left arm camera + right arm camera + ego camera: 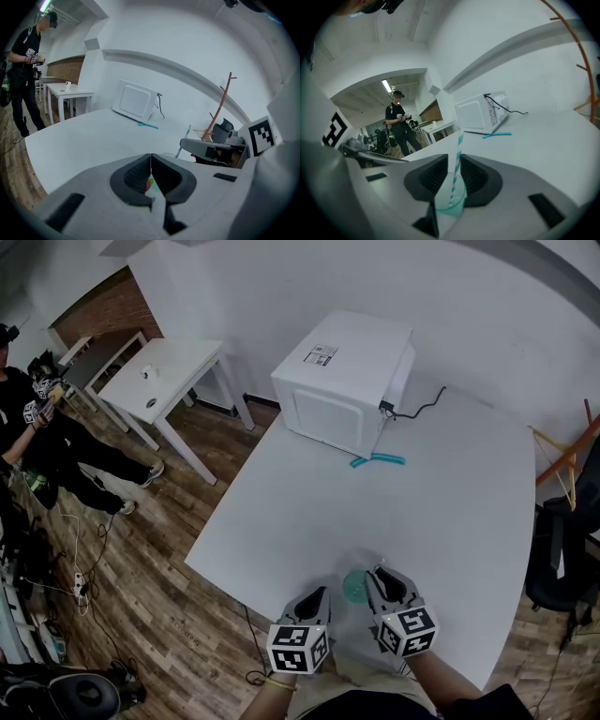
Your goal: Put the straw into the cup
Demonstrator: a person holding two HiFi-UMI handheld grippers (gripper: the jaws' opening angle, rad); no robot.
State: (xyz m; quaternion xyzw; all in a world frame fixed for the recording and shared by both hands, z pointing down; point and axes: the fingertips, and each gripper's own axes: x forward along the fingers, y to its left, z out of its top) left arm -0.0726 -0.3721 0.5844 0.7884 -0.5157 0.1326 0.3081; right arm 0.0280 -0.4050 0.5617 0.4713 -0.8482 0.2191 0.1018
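A clear cup (353, 588) with a teal bottom stands near the front edge of the white table (422, 493), between my two grippers. In the right gripper view a white-and-teal striped straw (459, 140) stands upright in the cup (452, 199). It rises between the jaws of my right gripper (452, 159), which stand only slightly apart, with a sliver of gap left of the straw. My right gripper (377, 576) sits just right of the cup. My left gripper (319, 594) (150, 157) is just left of it, shut and empty. The straw (184, 140) also shows beside the right gripper (211, 150).
A white microwave (342, 381) stands at the table's far side, with a teal strip (378, 460) lying in front of it. A small white table (164, 376) and a person (28, 418) are off to the left. A dark chair (562, 549) is at the right.
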